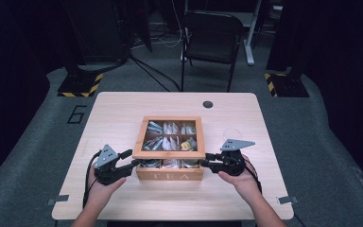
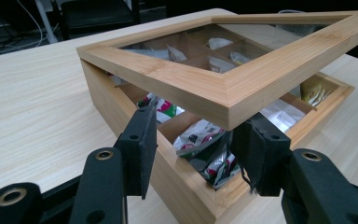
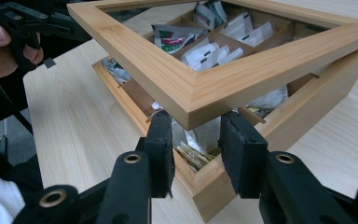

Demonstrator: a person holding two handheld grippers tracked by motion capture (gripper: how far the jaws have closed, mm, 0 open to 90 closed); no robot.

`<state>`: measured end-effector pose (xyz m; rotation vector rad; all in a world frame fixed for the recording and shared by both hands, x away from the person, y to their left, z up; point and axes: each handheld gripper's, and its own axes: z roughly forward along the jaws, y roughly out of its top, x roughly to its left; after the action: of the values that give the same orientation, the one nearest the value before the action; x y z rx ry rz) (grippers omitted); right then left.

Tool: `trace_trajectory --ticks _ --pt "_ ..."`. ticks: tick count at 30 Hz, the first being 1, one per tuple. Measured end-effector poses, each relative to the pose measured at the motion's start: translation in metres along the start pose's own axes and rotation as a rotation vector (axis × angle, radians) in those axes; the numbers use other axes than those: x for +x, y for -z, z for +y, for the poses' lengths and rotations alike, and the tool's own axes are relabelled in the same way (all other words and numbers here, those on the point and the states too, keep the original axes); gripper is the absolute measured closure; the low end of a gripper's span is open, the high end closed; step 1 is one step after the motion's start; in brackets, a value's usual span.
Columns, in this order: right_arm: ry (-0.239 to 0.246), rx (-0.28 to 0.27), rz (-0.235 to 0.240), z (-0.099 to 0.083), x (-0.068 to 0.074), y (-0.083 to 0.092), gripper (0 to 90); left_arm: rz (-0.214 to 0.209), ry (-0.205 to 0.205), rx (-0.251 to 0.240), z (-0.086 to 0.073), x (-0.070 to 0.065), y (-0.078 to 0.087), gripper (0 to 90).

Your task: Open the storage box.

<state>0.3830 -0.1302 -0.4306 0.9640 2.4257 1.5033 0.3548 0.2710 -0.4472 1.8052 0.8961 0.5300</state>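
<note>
We see the wooden tea box (image 1: 170, 174) near the front middle of the table (image 1: 118, 109), its front panel lettered TEA facing the person. Its lid (image 1: 169, 153), a wooden frame with a clear pane, is raised at the front and tilted, so the front row of compartments lies uncovered beneath it. Tea bags (image 1: 171, 137) in paper sachets fill the compartments, white and green ones among them.

We find the left gripper (image 1: 133, 158) at the lid's front left corner; in the left gripper view its jaws stand apart with that corner (image 2: 228, 105) resting above and between them, and we cannot tell whether the pads press on the wood. The right gripper (image 1: 210, 160) meets the front right corner the same way: in the right gripper view the corner (image 3: 193, 100) sits over the gap between the parted jaws, grip uncertain.

Both hands hold the grippers from the table's near edge. Beyond the table stands a dark chair (image 1: 212, 38) on the grey floor
</note>
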Motion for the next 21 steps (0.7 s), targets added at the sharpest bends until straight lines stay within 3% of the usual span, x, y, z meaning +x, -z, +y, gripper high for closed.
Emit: trace_trajectory --ticks 11,21 --pt "0.012 -0.033 -0.012 0.006 -0.001 0.007 64.9 0.008 -0.02 -0.003 0.011 0.001 0.001 50.3" --pt "0.046 -0.02 -0.017 0.016 0.0 0.006 64.4 0.007 -0.052 -0.011 0.023 -0.001 0.0 51.2"
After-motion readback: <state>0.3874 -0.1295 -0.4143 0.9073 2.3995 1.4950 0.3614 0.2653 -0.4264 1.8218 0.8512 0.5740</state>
